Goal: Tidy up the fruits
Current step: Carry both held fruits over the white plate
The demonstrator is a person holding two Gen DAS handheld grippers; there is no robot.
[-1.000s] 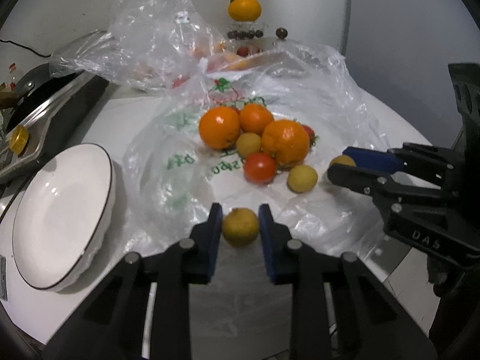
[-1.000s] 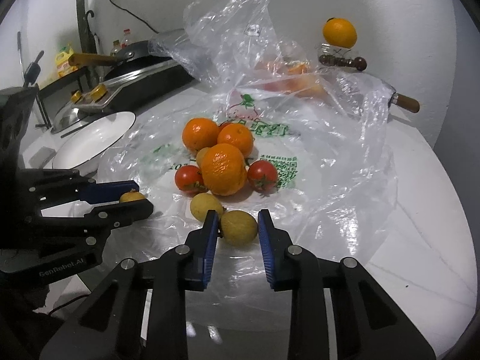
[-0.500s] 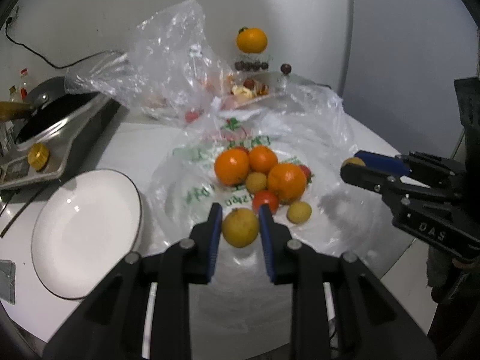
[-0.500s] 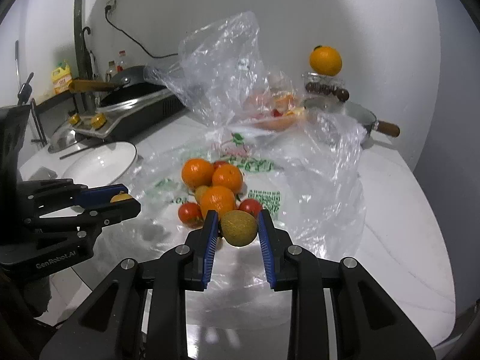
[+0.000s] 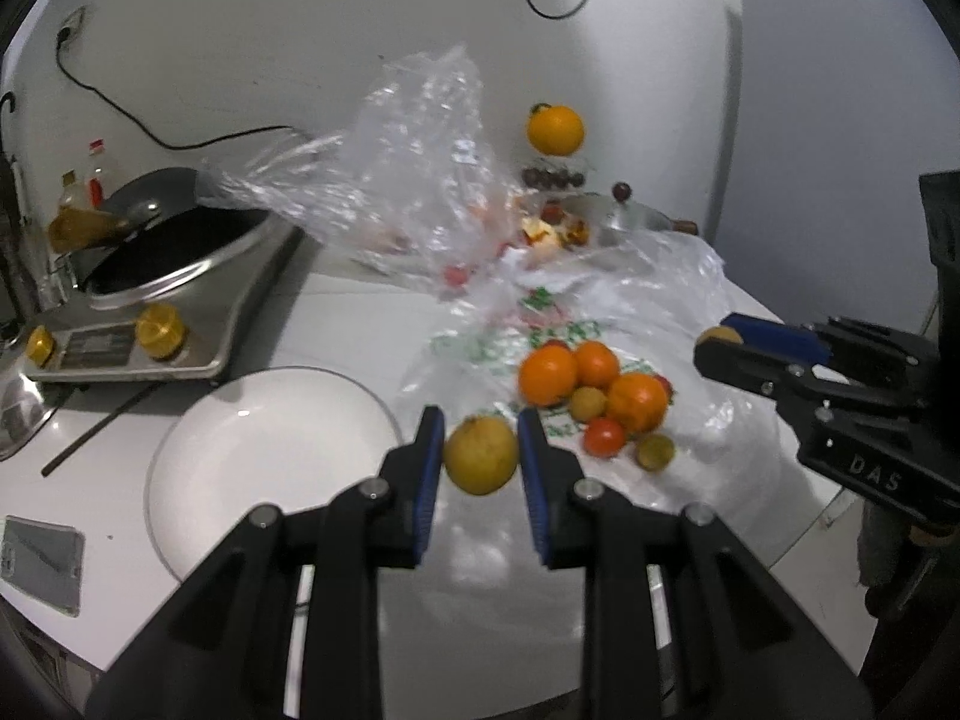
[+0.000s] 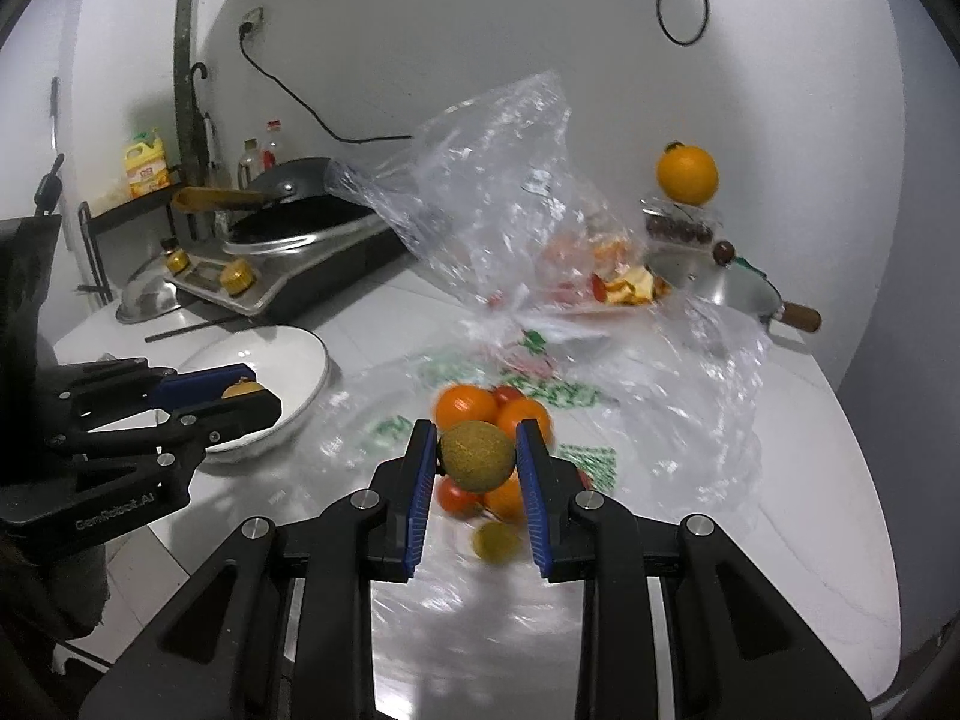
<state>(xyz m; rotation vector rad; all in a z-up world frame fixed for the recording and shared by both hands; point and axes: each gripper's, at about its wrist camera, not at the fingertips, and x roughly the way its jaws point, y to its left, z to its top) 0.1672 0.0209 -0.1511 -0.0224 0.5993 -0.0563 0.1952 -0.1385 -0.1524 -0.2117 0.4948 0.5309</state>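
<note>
A yellow fruit (image 5: 481, 455) is clamped between the blue pads of the left gripper (image 5: 481, 450), held above the white table (image 5: 492, 588) just beside the rim of the white plate (image 5: 264, 462). A rougher, brownish-yellow fruit (image 6: 477, 456) is pinched in the same way by the right gripper (image 6: 477, 455), raised over the fruit pile (image 5: 591, 396).

The pile (oranges, tomatoes and small yellow fruits) is spread on a flattened printed plastic bag (image 5: 678, 300), to the right of the plate. The table is set against a pale wall, across which a black cable (image 5: 180, 141) is hung.

From the left wrist view, a phone-like slab (image 5: 42, 564) is seen at the near edge, left of the plate; it is not shown from the other side. From the right wrist view, a shelf with a yellow bottle (image 6: 145, 171) is seen beyond the plate.

Behind the plate a cooker with yellow knobs (image 5: 156, 330) is placed, bearing a black pan (image 5: 174, 240). A crumpled clear bag (image 5: 414, 168) is raised behind the pile, partly screening a dish of scraps; an orange (image 5: 555, 129) is perched on a jar further back.
</note>
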